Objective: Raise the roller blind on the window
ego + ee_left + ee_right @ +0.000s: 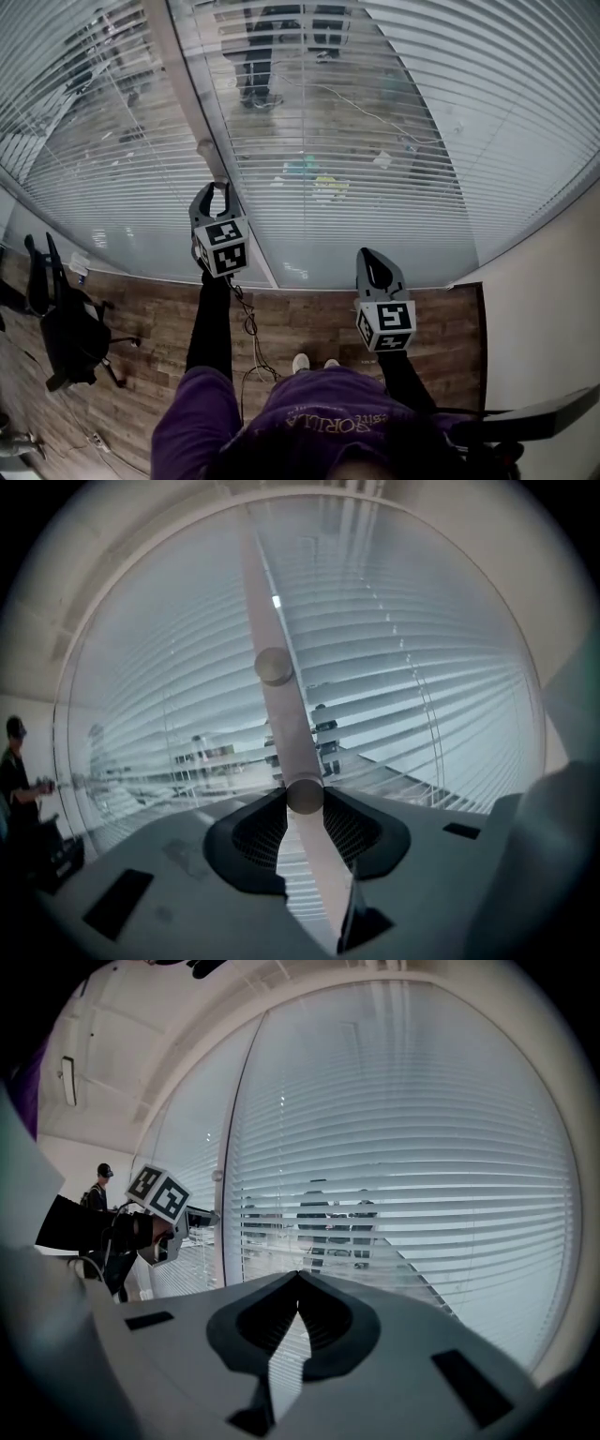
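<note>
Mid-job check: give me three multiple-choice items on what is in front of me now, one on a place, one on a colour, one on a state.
1. Where is the left hand-held gripper?
A) at the rod hanging in front of the blind
B) on a door handle
C) inside a drawer

2. What colour is the person's top?
A) white
B) purple
C) yellow

3. How does the right hand-held gripper stand?
A) wide open
B) shut on a cord
C) shut, holding nothing

Answers:
1 A: in the left gripper view its jaws close on the rod's lower end.
2 B: the head view shows purple fabric at the bottom.
3 C: in the right gripper view its tips meet, with only the blind beyond them.
</note>
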A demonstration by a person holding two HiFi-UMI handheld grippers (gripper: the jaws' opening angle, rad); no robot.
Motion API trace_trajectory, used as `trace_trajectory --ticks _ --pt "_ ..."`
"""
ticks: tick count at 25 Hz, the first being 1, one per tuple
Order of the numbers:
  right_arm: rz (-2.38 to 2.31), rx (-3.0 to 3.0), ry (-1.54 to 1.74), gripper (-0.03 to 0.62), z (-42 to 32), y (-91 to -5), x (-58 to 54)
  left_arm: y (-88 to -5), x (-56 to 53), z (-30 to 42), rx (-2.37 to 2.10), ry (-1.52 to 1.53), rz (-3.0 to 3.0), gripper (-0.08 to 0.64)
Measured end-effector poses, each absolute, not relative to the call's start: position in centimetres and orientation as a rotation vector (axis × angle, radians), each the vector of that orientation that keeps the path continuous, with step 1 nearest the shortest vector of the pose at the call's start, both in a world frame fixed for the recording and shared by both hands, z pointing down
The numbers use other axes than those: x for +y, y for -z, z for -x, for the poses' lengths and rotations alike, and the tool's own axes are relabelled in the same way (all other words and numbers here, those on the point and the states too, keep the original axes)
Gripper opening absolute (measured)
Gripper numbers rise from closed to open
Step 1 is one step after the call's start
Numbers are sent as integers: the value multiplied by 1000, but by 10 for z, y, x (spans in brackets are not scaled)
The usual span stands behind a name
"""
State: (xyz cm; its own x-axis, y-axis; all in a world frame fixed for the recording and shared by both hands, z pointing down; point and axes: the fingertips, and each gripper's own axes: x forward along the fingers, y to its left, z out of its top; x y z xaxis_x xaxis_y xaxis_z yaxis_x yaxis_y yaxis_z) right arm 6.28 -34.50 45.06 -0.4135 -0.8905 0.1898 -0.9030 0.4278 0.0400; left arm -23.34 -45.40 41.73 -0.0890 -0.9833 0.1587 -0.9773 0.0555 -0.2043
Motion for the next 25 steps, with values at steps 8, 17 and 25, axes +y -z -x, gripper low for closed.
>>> trace_trajectory --ticks 8,17,25 --pt "-1591 -2492 -96 -2 -65 -449 -342 -415 -453 238 2602 -214 2407 115" --pt "-1589 -2489 -96 -2 -65 -450 -337 -414 -449 241 2693 -687 2520 115" --pt "-1583 -2486 -112 -2 -64 -455 -337 -406 -450 231 2262 337 2071 115"
